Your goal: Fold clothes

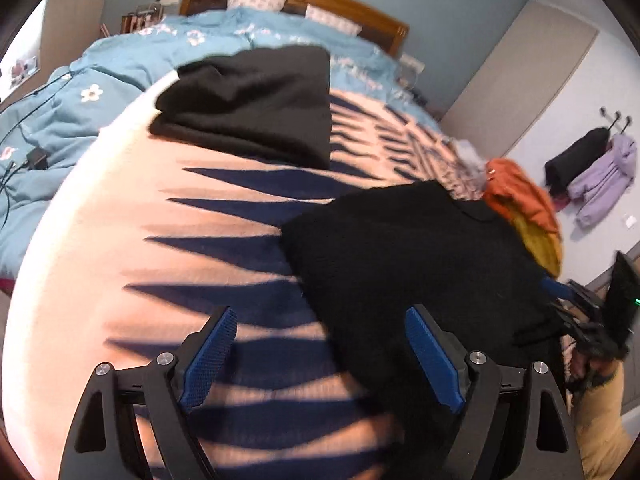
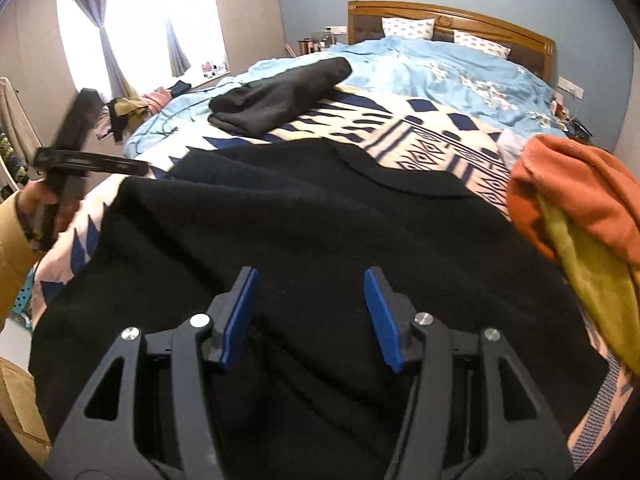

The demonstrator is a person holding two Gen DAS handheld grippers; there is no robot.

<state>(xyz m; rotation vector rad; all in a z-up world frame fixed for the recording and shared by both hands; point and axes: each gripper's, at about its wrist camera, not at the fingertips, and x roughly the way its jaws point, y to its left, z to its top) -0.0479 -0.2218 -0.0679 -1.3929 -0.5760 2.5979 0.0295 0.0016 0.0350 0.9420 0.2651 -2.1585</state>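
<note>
A black sweater point(image 2: 280, 232) lies spread flat on the patterned blanket point(image 2: 432, 140), neckline toward the headboard. My right gripper point(image 2: 310, 280) hovers open just above its lower part, nothing between the blue pads. In the left wrist view the same sweater point(image 1: 420, 252) lies at the right, and my left gripper point(image 1: 320, 316) stands open over the blanket point(image 1: 120, 220) at the sweater's left edge, its right pad above the black cloth. A folded black garment point(image 1: 256, 108) rests farther up the bed, and it shows as a dark folded garment point(image 2: 280, 92) in the right wrist view.
An orange and mustard garment pile point(image 2: 576, 200) lies at the sweater's right. A blue floral duvet point(image 2: 440, 68) covers the bed's far half below the wooden headboard point(image 2: 452, 16). Cables and a charger point(image 1: 36, 158) lie on the duvet. Coats point(image 1: 600, 168) hang on the wall.
</note>
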